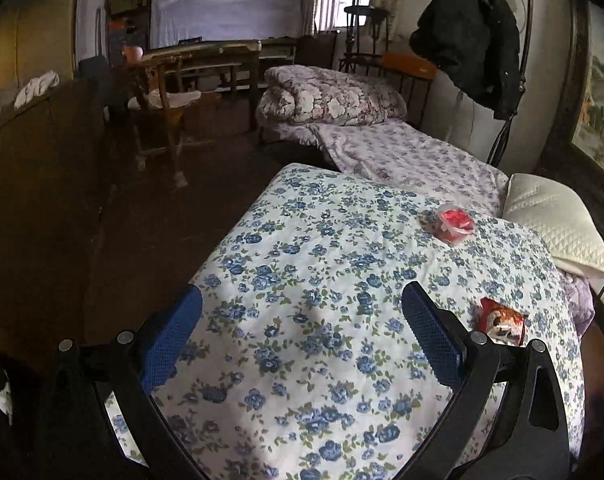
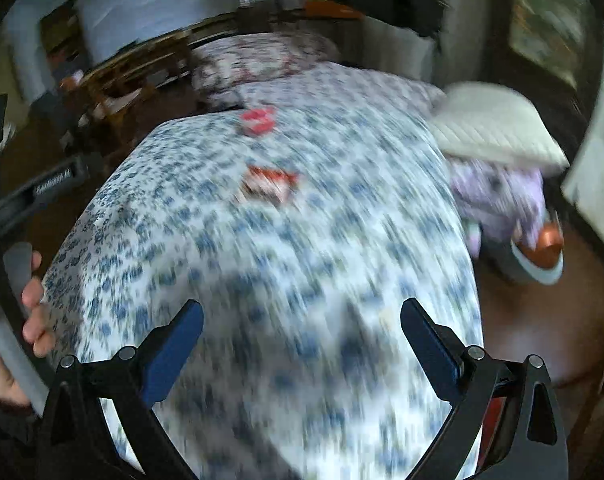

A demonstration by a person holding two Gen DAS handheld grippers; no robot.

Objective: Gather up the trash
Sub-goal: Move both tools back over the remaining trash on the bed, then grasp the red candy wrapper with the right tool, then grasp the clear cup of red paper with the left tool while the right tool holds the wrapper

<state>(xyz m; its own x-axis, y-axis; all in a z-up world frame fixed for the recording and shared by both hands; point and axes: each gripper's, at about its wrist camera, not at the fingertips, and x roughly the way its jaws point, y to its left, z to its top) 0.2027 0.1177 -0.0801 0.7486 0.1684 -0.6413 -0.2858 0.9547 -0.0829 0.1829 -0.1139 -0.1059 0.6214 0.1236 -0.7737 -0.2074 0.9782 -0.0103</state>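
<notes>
both grippers are spread wide and empty over a blue floral quilt: left gripper, right gripper. a red wrapper lies at three o'clock of the left fingers; a red-filled clear bag at one o'clock. best to close low on the wrapper, without pinching quilt. no bin is identifiable.

Two trash items on the blue-flower quilted bedspread, well apart. Crumpled clear plastic bag with red contents: bunched up, at 1 o'clock in the left wrist view, near the cover's far edge. Torn red-and-white snack wrapper: lying flat, at 3 o'clock, near the right edge.
</notes>
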